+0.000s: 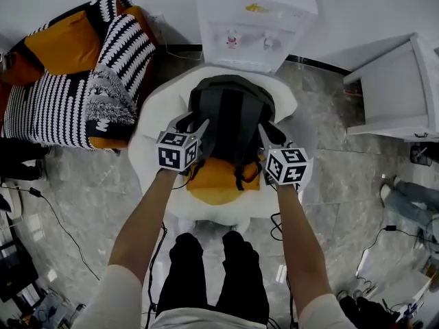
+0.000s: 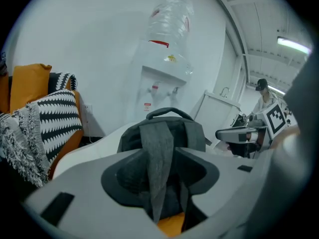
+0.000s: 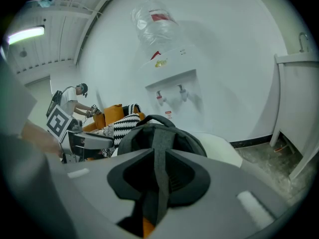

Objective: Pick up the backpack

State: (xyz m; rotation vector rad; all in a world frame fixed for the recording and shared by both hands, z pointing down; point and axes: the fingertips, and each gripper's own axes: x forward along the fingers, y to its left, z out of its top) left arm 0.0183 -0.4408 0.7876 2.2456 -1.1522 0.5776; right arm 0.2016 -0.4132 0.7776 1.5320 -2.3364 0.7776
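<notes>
Head view: rounded grey woven backpack (image 1: 232, 115) on smooth white seat (image 1: 152, 125).

i am looking down at a dark grey backpack (image 1: 232, 118) sitting on a white round chair (image 1: 154, 122), its near end lying over an orange cushion (image 1: 218, 187); my left gripper (image 1: 194, 127) is reaching in at its left edge and my right gripper (image 1: 269, 134) at its right edge; a water dispenser (image 1: 255, 19) is standing just behind the chair; a sofa (image 1: 68, 94) with striped and orange cushions is sitting off to the left
</notes>
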